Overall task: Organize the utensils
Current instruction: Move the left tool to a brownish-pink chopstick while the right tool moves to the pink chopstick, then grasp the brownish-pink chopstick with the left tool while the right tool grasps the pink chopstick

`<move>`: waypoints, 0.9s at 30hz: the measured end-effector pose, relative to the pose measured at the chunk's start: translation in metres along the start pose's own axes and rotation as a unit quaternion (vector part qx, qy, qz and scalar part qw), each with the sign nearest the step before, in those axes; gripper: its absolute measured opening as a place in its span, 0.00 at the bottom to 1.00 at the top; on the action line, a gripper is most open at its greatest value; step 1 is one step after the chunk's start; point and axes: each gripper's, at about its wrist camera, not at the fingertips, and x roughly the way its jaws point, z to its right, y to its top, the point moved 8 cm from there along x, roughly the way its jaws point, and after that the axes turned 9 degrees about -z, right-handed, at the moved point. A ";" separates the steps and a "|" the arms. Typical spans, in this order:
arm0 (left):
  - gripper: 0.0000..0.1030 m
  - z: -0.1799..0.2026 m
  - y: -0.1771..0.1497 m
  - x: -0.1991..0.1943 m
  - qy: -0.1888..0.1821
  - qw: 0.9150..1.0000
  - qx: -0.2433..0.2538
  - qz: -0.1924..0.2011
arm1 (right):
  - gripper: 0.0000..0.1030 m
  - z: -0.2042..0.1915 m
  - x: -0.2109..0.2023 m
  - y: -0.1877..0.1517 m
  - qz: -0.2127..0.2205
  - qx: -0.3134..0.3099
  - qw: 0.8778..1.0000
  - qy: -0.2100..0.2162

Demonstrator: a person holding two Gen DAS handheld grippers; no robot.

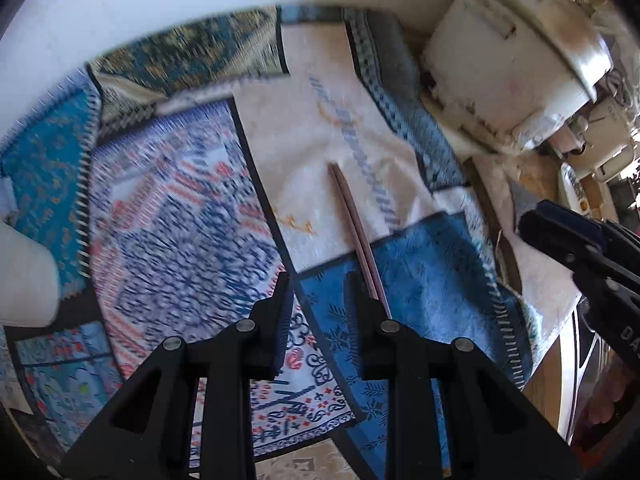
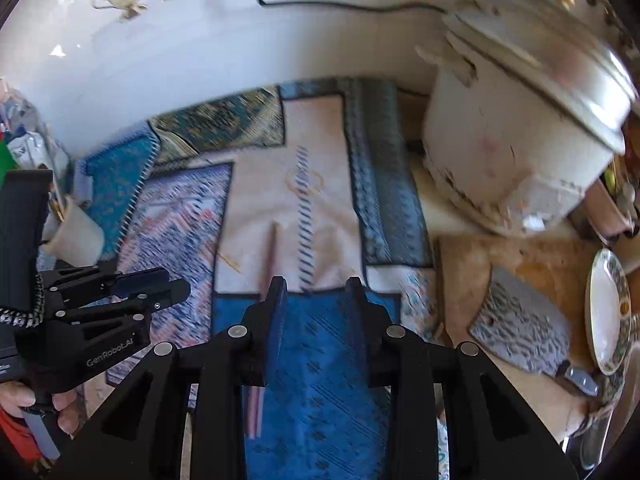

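Note:
A pair of reddish-brown chopsticks (image 1: 352, 220) lies on the patchwork cloth (image 1: 168, 208), across a cream patch and a blue patch. In the right wrist view the chopsticks (image 2: 270, 260) run under my right gripper's left finger. My left gripper (image 1: 320, 280) is open and empty, just above the cloth, with the chopsticks beside its right finger. My right gripper (image 2: 316, 284) is open and empty above the blue patch. A white cup (image 2: 78, 236) holding utensils stands at the left. The left gripper also shows in the right wrist view (image 2: 168, 288).
A large white pot with a lid (image 2: 516, 152) stands at the right back. A cleaver (image 2: 524, 324) lies on a wooden board (image 2: 480, 264) at the right, next to a patterned plate (image 2: 604, 312). A white wall (image 2: 240, 40) bounds the back.

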 end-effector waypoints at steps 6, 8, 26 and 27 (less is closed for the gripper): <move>0.23 0.019 -0.009 0.040 0.008 0.999 0.006 -0.043 | 0.27 0.027 0.015 -0.022 -0.026 0.032 0.999 0.002; 0.23 0.026 -0.011 0.044 0.018 0.999 0.015 -0.044 | 0.27 0.033 0.019 -0.026 -0.032 0.038 0.999 0.003; 0.23 0.050 -0.018 0.044 0.033 0.999 0.013 -0.030 | 0.27 0.047 0.020 -0.034 -0.031 0.056 0.998 0.001; 0.23 0.051 -0.017 0.046 0.038 0.999 0.017 -0.034 | 0.27 0.047 0.020 -0.035 -0.031 0.057 0.998 0.000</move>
